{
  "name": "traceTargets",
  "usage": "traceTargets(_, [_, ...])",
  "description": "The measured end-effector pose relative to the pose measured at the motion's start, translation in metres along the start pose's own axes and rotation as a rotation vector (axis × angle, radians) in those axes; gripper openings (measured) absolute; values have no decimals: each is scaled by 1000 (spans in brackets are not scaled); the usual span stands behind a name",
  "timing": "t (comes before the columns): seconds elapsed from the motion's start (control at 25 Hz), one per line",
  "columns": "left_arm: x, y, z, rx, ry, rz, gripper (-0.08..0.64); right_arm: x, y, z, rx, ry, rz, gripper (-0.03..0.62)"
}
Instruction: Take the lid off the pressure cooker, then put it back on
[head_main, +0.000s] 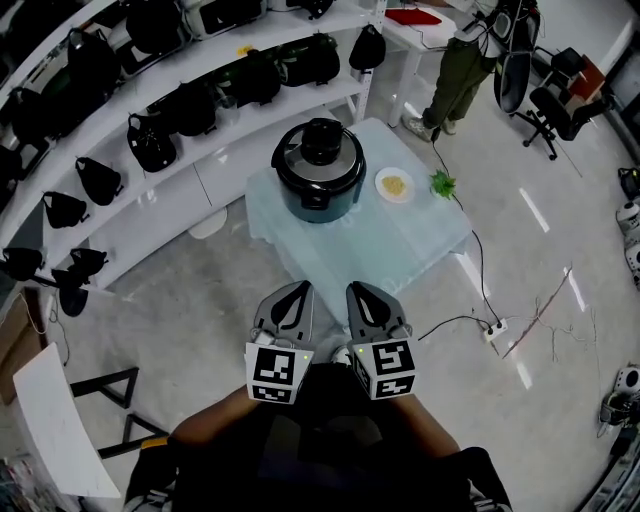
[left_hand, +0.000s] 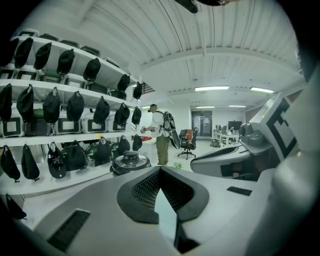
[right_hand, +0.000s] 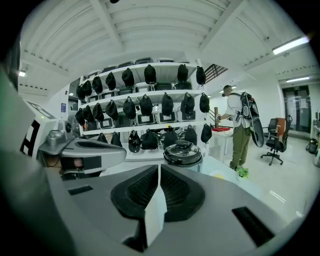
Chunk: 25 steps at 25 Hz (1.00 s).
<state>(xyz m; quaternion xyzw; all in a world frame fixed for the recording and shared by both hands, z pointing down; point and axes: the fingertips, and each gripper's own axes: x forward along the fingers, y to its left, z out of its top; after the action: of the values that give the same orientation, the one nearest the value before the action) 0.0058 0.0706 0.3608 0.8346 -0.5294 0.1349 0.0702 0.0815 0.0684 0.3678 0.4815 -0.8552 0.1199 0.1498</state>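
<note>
– So where is the pressure cooker (head_main: 318, 172) placed?
– Upper centre, on the table (head_main: 400, 250), lid (head_main: 320, 148) seated. The left gripper (head_main: 297, 292) and right gripper (head_main: 362, 292) are held closed and empty at lower centre, the approach judged pending.

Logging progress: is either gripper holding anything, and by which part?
Nothing held. The left gripper and right gripper are both shut, empty, short of the pressure cooker.

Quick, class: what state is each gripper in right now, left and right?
Left gripper: jaws closed, holding nothing.
Right gripper: jaws closed, holding nothing.
</note>
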Motion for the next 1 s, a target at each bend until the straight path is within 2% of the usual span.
traceTargets(0.2, [-2, 5, -6, 16, 12, -49, 8, 6, 19, -1, 3, 11, -17, 29])
traceTargets(0.48, [-4, 11, -8, 28, 13, -79, 8, 9, 25, 1, 7, 24, -41, 29])
traceTargets(1.0, [-8, 17, -4, 25, -5, -67, 8, 12, 29, 2, -6, 28, -45, 29])
